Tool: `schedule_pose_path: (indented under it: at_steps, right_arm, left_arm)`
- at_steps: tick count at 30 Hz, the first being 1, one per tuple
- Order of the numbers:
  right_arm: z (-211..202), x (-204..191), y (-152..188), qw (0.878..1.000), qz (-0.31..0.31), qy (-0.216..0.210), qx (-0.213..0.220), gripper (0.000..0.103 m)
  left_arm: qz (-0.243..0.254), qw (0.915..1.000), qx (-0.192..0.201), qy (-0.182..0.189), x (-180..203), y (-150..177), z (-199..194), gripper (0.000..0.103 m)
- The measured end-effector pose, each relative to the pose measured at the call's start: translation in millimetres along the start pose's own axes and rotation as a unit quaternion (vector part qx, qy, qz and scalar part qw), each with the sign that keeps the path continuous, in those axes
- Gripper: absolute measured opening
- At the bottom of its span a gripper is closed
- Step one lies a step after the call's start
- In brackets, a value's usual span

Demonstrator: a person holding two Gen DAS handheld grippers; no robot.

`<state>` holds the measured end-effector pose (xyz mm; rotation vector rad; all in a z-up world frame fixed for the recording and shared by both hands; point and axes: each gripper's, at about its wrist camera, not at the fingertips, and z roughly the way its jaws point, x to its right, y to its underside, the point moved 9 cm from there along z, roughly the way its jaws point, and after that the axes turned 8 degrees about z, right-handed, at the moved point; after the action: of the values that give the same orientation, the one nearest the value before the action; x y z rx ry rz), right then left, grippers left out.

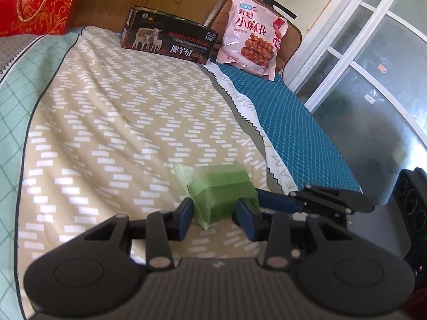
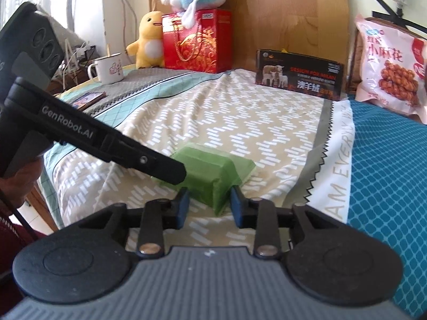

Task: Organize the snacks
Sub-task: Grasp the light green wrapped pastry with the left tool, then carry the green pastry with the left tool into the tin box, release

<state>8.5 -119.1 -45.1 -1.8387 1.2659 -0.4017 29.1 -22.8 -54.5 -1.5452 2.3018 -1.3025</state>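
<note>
Two grippers, left (image 1: pixel 215 214) and right (image 2: pixel 209 204), jaws pinching one green snack packet (image 1: pixel 221 197).

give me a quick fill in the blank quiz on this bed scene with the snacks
1. The wrapped snack lying between the two hand-held grippers is ____ in colour.
2. The pink snack bag leans upright beside a black box that pictures ____.
3. The yellow plush toy stands next to a ____ gift bag.
4. The white mug stands to the ____ of the yellow plush toy in the right wrist view.

Missing words: green; sheep; red; left
</note>
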Motion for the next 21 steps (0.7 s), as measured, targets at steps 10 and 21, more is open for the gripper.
schedule_pose_path:
  at_steps: [10,21]
  right_arm:
    - [4,17,-60,0.997,-0.013,0.016,0.068,0.025]
    - [84,101,-214,0.985,-0.005,0.056,0.161,0.023]
  left_arm:
    - [0.037,0.9982,0.047,0.001,-4,-78,-6,0.036]
    - [0.065,0.9933,0.086,-0.040,-52,-262,80,0.036]
